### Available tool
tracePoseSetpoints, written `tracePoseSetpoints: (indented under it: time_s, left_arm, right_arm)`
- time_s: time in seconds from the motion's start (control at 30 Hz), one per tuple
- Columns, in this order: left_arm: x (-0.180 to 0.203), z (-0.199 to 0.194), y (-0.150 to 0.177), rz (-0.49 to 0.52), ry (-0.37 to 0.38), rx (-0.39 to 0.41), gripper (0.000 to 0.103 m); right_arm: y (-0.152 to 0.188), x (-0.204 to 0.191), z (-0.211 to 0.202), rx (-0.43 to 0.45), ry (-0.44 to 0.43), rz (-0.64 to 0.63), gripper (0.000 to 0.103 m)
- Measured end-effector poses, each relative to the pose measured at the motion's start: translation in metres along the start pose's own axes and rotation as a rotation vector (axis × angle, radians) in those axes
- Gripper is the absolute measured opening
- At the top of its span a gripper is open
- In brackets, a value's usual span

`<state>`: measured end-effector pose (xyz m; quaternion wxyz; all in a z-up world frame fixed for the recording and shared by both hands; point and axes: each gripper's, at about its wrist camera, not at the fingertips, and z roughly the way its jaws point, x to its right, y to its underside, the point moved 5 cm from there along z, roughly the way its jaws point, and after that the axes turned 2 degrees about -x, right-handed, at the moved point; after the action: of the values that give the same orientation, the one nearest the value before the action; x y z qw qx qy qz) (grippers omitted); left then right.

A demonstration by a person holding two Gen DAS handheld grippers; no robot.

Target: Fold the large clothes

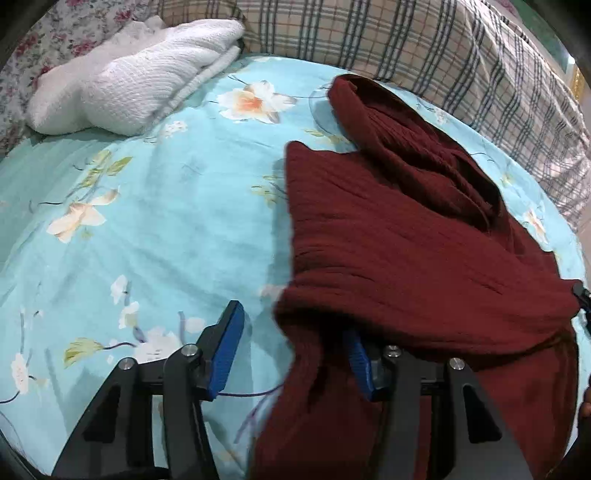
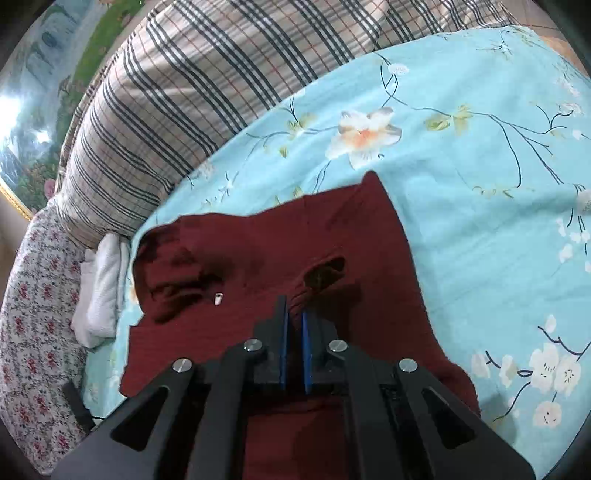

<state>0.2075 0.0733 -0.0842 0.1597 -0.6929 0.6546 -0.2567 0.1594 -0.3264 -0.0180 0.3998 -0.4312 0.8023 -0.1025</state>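
A dark red knit garment [image 1: 406,240] lies crumpled on the turquoise flowered bedsheet [image 1: 166,203], at the right of the left wrist view. My left gripper [image 1: 293,325] stands open at the garment's near left edge. Its left pad [image 1: 229,347] is bare over the sheet, and cloth drapes over most of its right pad [image 1: 360,365]. In the right wrist view the garment [image 2: 240,258] spreads out ahead, with a small white tag [image 2: 218,298] showing. My right gripper [image 2: 294,314] is shut on a raised fold of it, which puckers at the fingertips.
A folded white knit garment [image 1: 140,85] lies at the far left of the bed. A plaid quilt [image 1: 406,44] is bunched along the far edge, next to a red-flowered cloth [image 1: 55,33]. A small black object with a cable [image 2: 77,406] sits by the sheet's left edge.
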Motion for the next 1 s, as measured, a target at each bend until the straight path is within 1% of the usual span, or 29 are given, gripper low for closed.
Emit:
tracePoseSetpoints:
  time_s: [0.07,0.1,0.17,0.23,0.27,0.37,0.43,0.5,0.6,0.67,0.77,0.83,0.87,0.9,0.93,0.97,1.0]
  left_arm:
    - [-0.008,0.001,-0.003,-0.047,0.021,0.0,0.047]
    - [-0.013,0.001,-0.004,-0.071,0.036,0.0,0.047]
    - [-0.019,0.0,-0.005,-0.09,0.051,-0.003,0.047]
    - [-0.022,-0.002,-0.006,-0.097,0.049,0.0,0.047]
    - [-0.024,-0.002,-0.006,-0.103,0.047,0.0,0.047]
    - [-0.032,-0.006,-0.005,-0.109,0.05,-0.006,0.047]
    - [-0.036,-0.013,-0.004,-0.108,0.053,-0.011,0.045]
    - [-0.039,-0.028,-0.005,-0.111,0.082,0.006,0.043]
    - [-0.029,-0.044,-0.013,-0.104,0.16,0.026,0.043]
    - [-0.013,-0.047,-0.02,-0.068,0.187,0.035,0.043]
    - [0.009,-0.037,-0.026,-0.008,0.163,0.024,0.045]
    - [0.015,-0.025,-0.027,0.015,0.132,0.016,0.045]
    - [0.015,-0.018,-0.025,0.022,0.11,0.006,0.046]
    - [0.012,-0.008,-0.023,0.025,0.085,-0.012,0.047]
    - [0.009,-0.002,-0.02,0.021,0.075,-0.027,0.051]
    - [0.005,0.005,-0.017,0.009,0.074,-0.045,0.055]
    - [-0.001,0.009,-0.014,-0.019,0.098,-0.054,0.055]
  right_arm:
    - [-0.003,-0.009,-0.008,0.03,-0.03,-0.022,0.007]
    - [-0.004,-0.012,-0.012,0.046,-0.028,-0.038,0.007]
    - [-0.002,-0.008,-0.008,0.033,0.048,-0.041,0.007]
    - [0.003,0.008,0.003,-0.029,0.116,-0.022,0.01]
    - [0.006,0.016,0.006,-0.044,0.154,-0.003,0.01]
    - [0.009,0.027,-0.005,-0.003,0.189,0.018,0.01]
    - [0.007,0.024,-0.015,0.028,0.175,0.014,0.01]
    - [0.005,0.013,-0.017,0.032,0.123,-0.016,0.01]
    - [0.01,-0.009,-0.002,-0.039,0.054,-0.064,0.01]
    - [0.018,-0.023,0.016,-0.098,0.025,-0.092,0.01]
    - [0.032,-0.034,0.04,-0.176,0.02,-0.141,0.011]
    - [0.038,-0.026,0.049,-0.199,0.06,-0.143,0.011]
    - [0.039,-0.018,0.051,-0.204,0.087,-0.131,0.011]
    - [0.038,-0.011,0.051,-0.201,0.089,-0.113,0.011]
    - [0.036,-0.004,0.049,-0.194,0.066,-0.086,0.01]
    - [0.034,0.002,0.046,-0.188,0.047,-0.056,0.01]
    - [0.033,0.003,0.044,-0.184,0.047,-0.049,0.01]
